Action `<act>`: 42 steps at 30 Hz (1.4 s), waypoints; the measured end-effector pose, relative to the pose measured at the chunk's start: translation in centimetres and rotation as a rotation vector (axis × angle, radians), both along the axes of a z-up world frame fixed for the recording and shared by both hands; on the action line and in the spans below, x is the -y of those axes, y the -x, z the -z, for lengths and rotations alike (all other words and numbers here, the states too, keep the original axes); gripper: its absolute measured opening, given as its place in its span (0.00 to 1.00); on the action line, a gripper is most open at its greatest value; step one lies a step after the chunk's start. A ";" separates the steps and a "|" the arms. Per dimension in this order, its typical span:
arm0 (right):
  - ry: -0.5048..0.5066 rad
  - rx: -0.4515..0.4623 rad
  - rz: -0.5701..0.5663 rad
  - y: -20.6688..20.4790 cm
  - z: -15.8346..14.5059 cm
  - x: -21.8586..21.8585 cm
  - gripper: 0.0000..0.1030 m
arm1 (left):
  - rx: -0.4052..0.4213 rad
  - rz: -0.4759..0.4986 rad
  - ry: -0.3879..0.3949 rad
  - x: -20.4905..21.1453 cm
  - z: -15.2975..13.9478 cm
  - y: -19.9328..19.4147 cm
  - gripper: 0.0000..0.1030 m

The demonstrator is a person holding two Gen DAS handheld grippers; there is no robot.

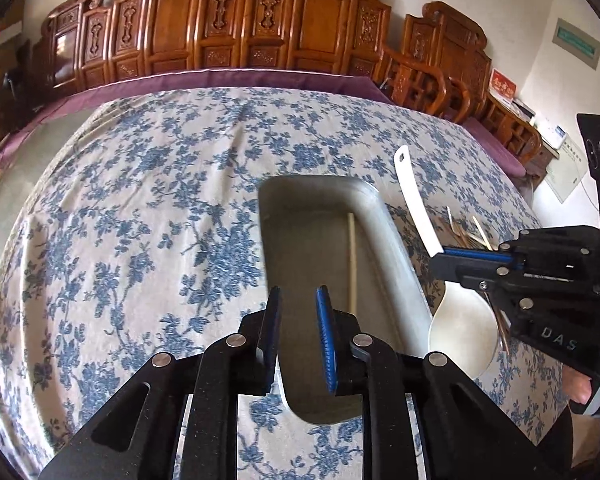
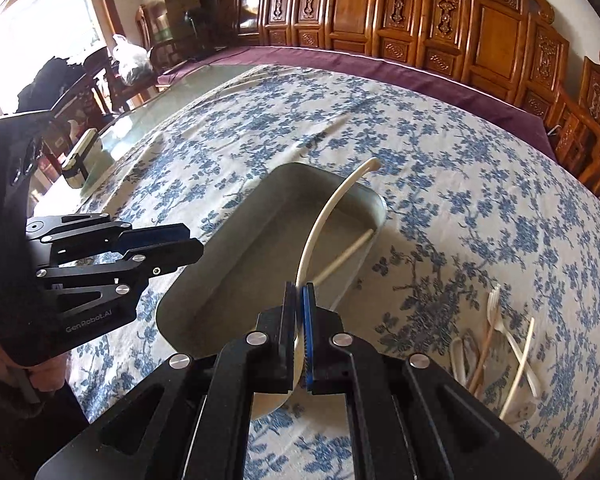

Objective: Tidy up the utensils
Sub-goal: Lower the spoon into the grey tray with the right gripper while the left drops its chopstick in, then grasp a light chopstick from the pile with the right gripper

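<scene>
A grey oblong tray [image 1: 308,240] [image 2: 228,256] lies on the blue-flowered tablecloth, with one wooden chopstick [image 1: 352,260] [image 2: 344,256] inside along its right wall. My left gripper [image 1: 298,292] [image 2: 192,240] hovers over the tray's near end, its pads apart and nothing between them. My right gripper [image 2: 299,294] [image 1: 436,260] is shut on a white rice spoon [image 2: 328,208] [image 1: 416,200]. The spoon's bowl hangs below the fingers beside the tray's right rim, and its curved handle points away over the tray.
A loose pile of white plastic forks, spoons and chopsticks [image 2: 496,344] [image 1: 466,232] lies on the cloth right of the tray. Carved wooden chairs [image 1: 240,20] line the far table edge. A small box [image 2: 80,156] stands on the bare glass at far left.
</scene>
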State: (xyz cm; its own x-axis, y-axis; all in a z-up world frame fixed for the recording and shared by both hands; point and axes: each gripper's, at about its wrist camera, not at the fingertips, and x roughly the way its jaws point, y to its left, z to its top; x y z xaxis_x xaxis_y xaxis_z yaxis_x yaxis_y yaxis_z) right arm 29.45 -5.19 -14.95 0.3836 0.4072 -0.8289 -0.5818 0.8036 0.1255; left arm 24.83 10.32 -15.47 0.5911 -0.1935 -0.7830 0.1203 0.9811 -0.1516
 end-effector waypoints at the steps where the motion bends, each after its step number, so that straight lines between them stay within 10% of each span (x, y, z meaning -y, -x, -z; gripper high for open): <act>1: 0.002 -0.005 -0.006 -0.2 0.3 -0.5 0.04 | 0.002 -0.006 0.000 -0.3 0.0 -0.1 0.16; 17: -0.017 -0.109 -0.059 -1.6 4.7 -4.7 0.06 | 0.014 -0.082 0.025 -3.9 -0.7 -0.5 0.16; 22: -0.041 -0.081 -0.054 -1.2 3.9 -3.7 0.34 | 0.024 -0.082 0.024 -3.8 -1.1 -0.3 0.19; 42: 0.021 0.057 0.238 3.1 1.3 15.7 0.31 | 0.085 0.021 -0.002 5.0 -3.2 2.5 0.46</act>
State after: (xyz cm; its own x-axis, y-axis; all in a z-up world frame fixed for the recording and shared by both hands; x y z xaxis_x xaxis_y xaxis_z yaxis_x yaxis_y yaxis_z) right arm 26.37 -20.85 -16.21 0.5131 0.2831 -0.8103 -0.3816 0.9208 0.0800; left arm 22.29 5.30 -12.25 0.6513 -0.2050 -0.7306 0.1530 0.9785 -0.1381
